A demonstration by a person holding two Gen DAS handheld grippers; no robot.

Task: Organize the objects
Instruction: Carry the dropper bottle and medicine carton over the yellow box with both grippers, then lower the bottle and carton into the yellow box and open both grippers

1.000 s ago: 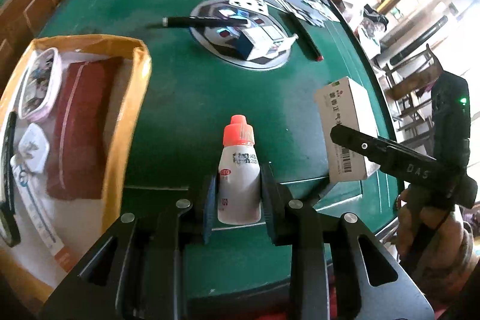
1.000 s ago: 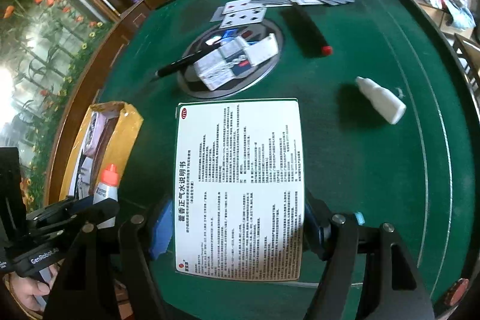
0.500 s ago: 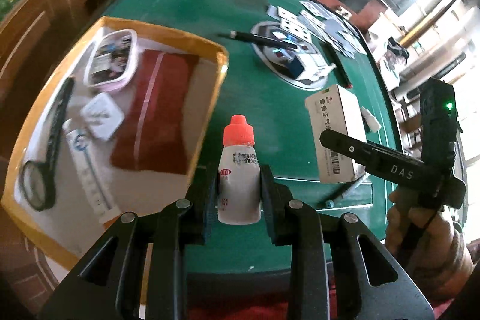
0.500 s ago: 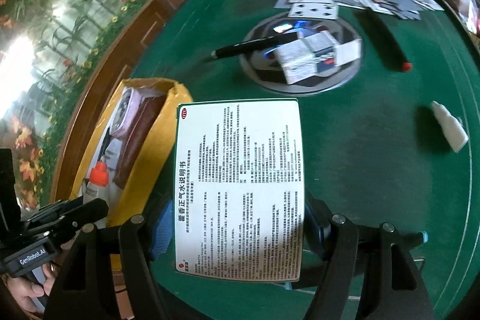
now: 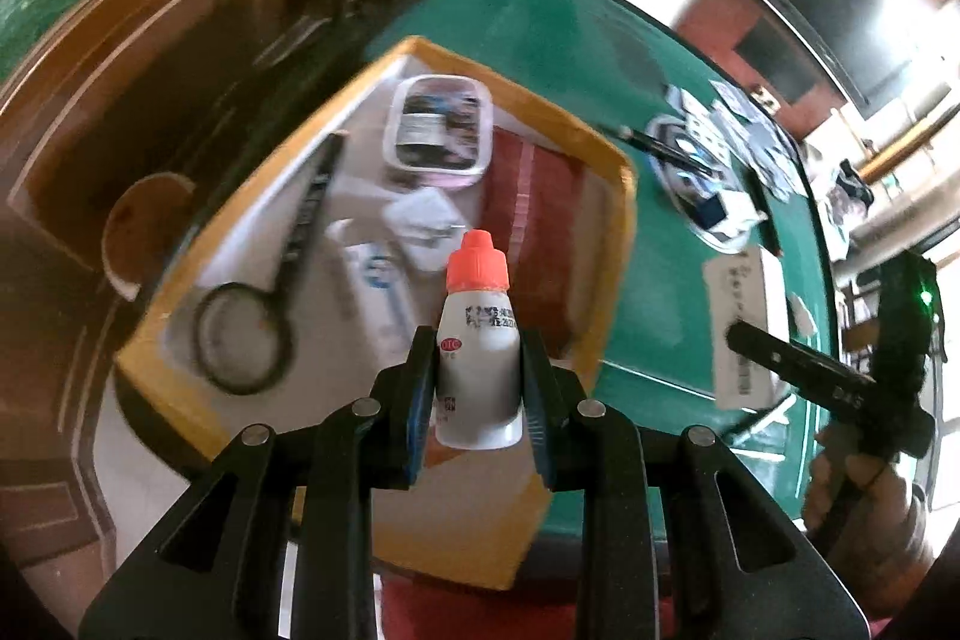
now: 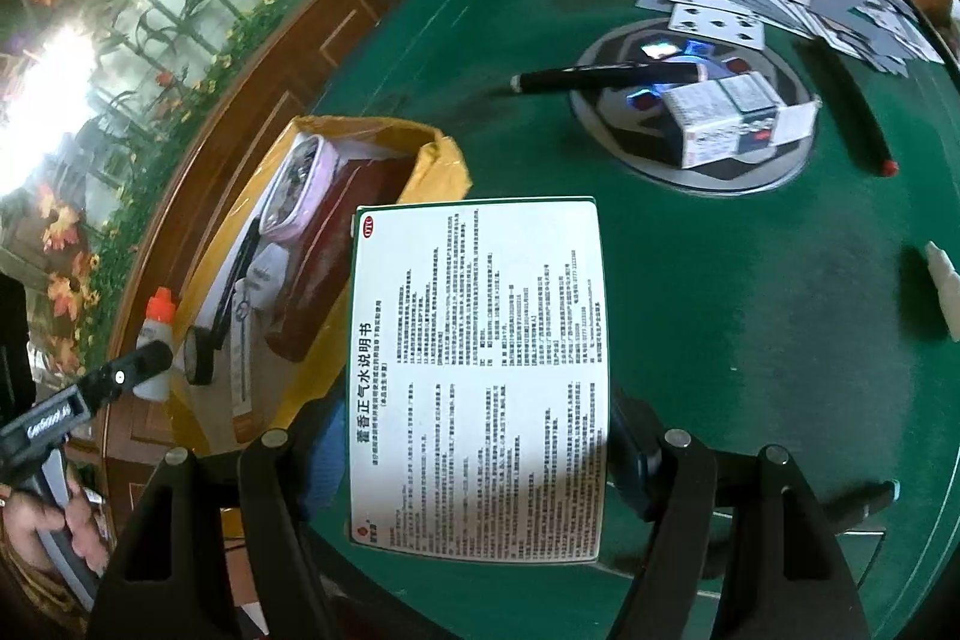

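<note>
My left gripper (image 5: 477, 388): clamped on a small white bottle (image 5: 478, 358) with an orange cap, upright, held over the yellow-rimmed box (image 5: 618, 244) below and ahead. My right gripper (image 6: 480, 436): closed on a white medicine carton (image 6: 480, 376), above the green table (image 6: 750, 316); box to its left.
</note>
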